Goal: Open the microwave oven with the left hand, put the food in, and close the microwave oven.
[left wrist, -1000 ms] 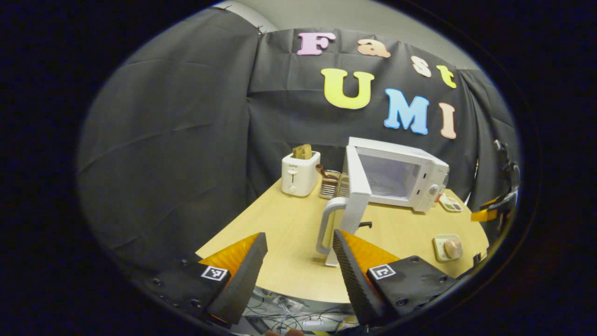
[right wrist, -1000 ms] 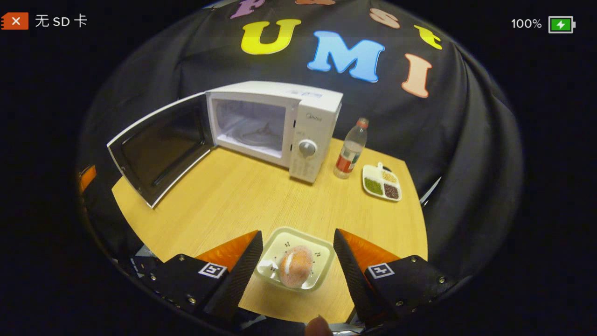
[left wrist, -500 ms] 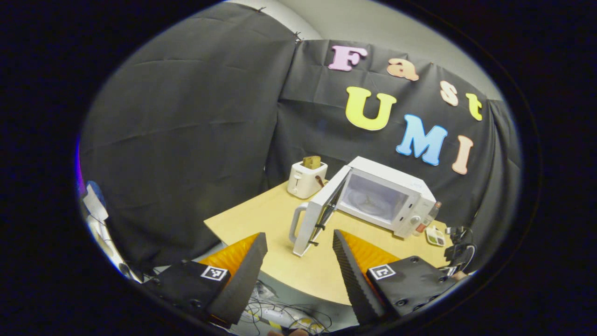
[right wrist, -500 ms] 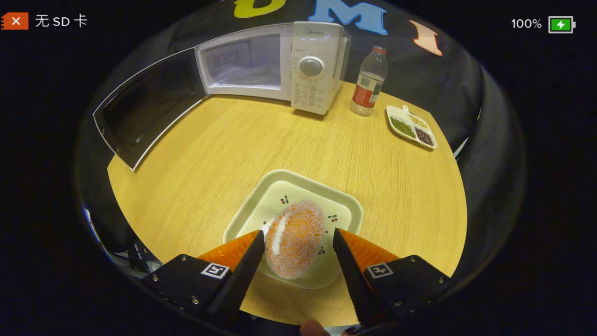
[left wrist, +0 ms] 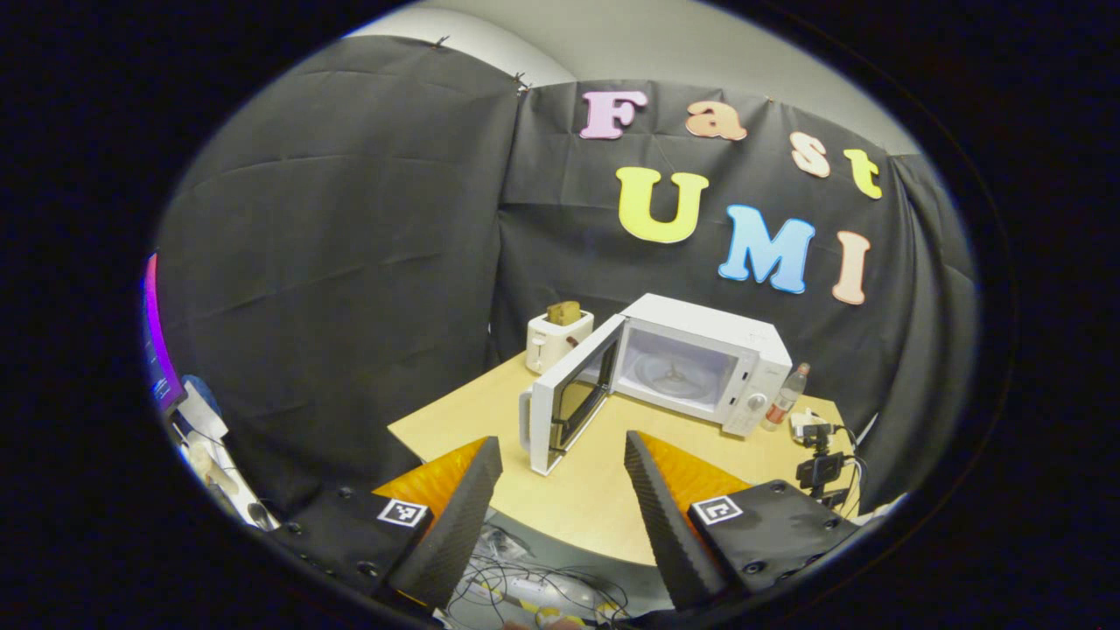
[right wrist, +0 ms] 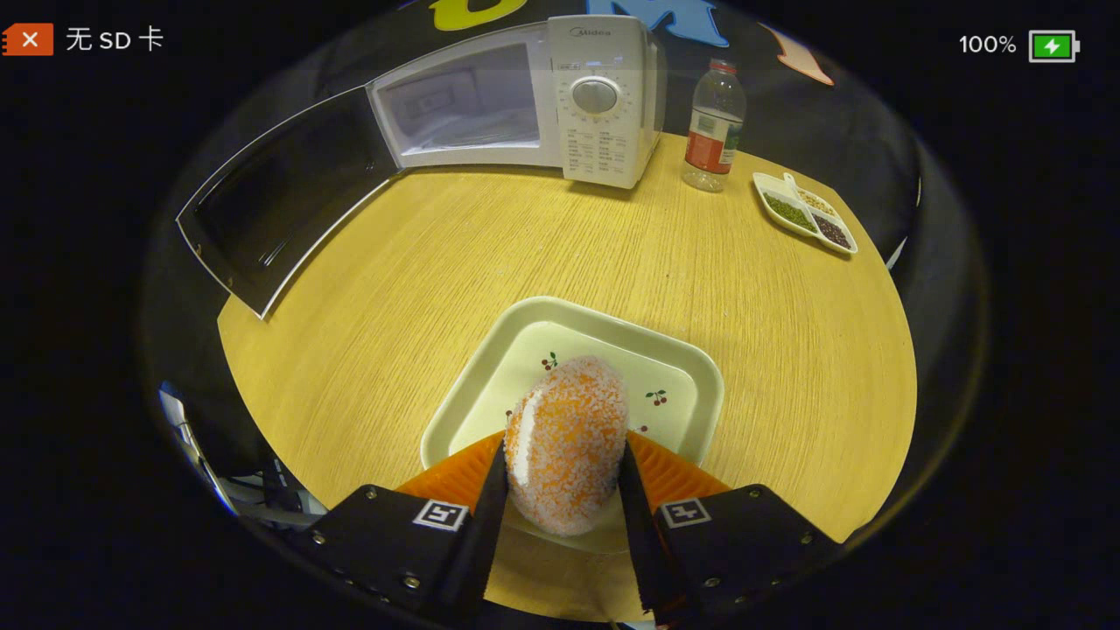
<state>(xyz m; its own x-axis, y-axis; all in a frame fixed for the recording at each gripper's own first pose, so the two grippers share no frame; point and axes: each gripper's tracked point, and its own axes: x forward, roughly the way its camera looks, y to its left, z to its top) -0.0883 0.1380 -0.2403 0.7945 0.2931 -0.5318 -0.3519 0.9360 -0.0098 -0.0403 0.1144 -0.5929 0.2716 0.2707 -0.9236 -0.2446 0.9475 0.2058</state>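
Observation:
The white microwave [left wrist: 700, 367] [right wrist: 525, 96] stands at the back of the wooden table, its door [left wrist: 569, 407] [right wrist: 280, 197] swung wide open and its cavity bare. An orange sugared bun [right wrist: 567, 442] lies on a pale green square plate [right wrist: 682, 376] near the table's front. My right gripper [right wrist: 560, 455] is shut on the bun, one finger pressing each side. In the left gripper view my left gripper [left wrist: 560, 446] hangs open off the table's front edge, well back from the door, holding nothing.
A white toaster [left wrist: 556, 337] with toast stands left of the microwave. A water bottle [right wrist: 713, 127] and a small divided dish [right wrist: 805, 214] of grains sit to its right. A small camera on a stand [left wrist: 818, 468] is at the table's right edge. Cables lie on the floor below.
My right gripper came down around the bun and shut on it. My left gripper pulled back and away from the open microwave door.

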